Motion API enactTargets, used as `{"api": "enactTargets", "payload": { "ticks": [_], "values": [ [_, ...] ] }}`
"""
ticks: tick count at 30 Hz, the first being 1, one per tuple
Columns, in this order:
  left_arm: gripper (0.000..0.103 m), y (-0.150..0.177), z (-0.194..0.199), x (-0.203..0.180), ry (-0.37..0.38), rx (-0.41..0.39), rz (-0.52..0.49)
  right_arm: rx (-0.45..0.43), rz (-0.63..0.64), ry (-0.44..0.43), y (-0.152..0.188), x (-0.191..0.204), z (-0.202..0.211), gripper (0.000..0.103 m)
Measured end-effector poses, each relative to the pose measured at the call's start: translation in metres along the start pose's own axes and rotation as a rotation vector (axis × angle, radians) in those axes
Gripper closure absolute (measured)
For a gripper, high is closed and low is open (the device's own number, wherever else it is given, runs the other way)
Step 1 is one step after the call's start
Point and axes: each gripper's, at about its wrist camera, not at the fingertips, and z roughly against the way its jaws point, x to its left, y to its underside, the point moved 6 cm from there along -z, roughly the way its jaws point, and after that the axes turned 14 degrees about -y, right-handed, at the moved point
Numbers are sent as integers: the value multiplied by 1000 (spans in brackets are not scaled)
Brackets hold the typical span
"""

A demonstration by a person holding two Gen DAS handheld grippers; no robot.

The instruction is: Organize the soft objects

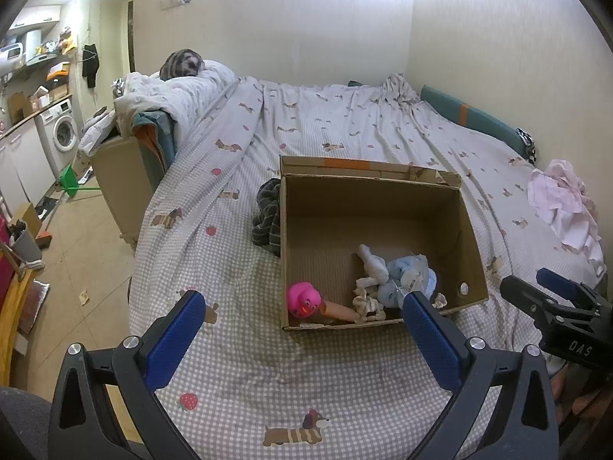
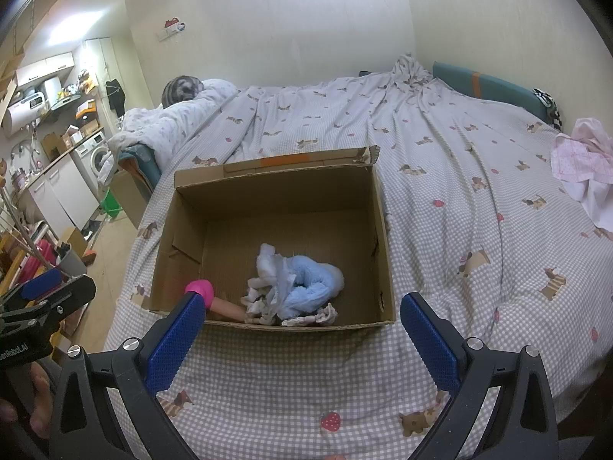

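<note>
Both tongs spread wide and empty over a gingham bedsheet (image 1: 345, 375), before an open cardboard box (image 2: 383, 230).

In the box's near end: fluffy blue plush (image 2: 310, 291), crumpled white cloths (image 2: 268, 268), glossy pink rubber duck (image 1: 303, 299). Only from the left wrist: dark striped, possibly knitted, garment (image 1: 268, 214) against the box's left wall.

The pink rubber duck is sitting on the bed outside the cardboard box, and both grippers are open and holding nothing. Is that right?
Not quite. The pink rubber duck is inside the cardboard box, in its near left corner, beside the pale blue soft toy. The left wrist view shows this best. The rest holds: the left gripper and right gripper are both open and holding nothing.
</note>
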Motion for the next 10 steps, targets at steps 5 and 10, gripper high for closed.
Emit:
{"api": "enactTargets", "payload": {
  "ticks": [5,10],
  "values": [
    [0,1,0,0,4,1,-4,-2,0,-1,-2,-1,0,0],
    [0,1,-1,-1,-3,-1,-12,-6,3,4,-4,0,3,0]
  ]
}}
